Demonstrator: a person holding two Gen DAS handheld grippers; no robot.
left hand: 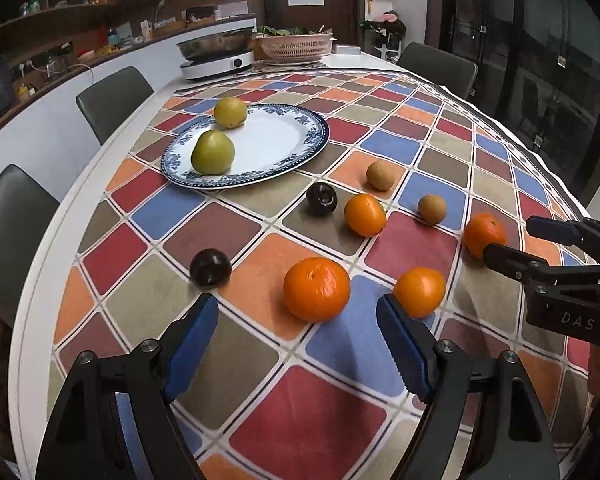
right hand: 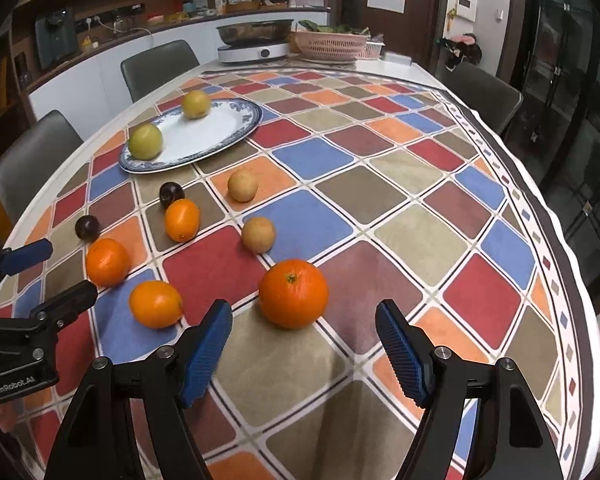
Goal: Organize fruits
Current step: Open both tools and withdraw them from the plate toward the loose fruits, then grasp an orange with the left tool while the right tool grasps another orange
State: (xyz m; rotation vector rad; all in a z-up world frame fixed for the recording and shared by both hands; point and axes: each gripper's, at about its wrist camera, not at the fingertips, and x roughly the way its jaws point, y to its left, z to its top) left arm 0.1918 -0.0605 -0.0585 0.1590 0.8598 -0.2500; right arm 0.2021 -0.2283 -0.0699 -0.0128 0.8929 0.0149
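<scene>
left wrist view: left gripper (left hand: pixel 298 334) with jaws apart, nothing between the pads, aimed at the large orange (left hand: pixel 316 289) lying on the checked tablecloth (left hand: pixel 420 148) just ahead of the fingertips. a smaller orange (left hand: pixel 419 291) just beside the right pad, two more further off (left hand: pixel 365 215) (left hand: pixel 485 234). right wrist view: right gripper (right hand: pixel 304 338) likewise spread and empty, lined up on the nearest orange (right hand: pixel 293 293), not touching it.

likely firm but yielding under the peel, fairly light, round and prone to rolling on the cloth; waxy skin may slip, so best taken across the widest middle with pads square to the sides, squeezed gently to avoid bruising. dark plums (left hand: pixel 210 267) (left hand: pixel 321 198) and brown kiwis (left hand: pixel 380 175) (left hand: pixel 432 209) probably softer, needing an even lighter squeeze.

blue-rimmed plate (left hand: pixel 300 120) further back on the table, holding two yellow-green fruits: one near its front edge (left hand: pixel 213 151), one at its far rim (left hand: pixel 230 111). rest of the plate bare. pink basket (left hand: pixel 296 46) with greens and a steel pan (left hand: pixel 216 46) on a cooker at the far end.
</scene>
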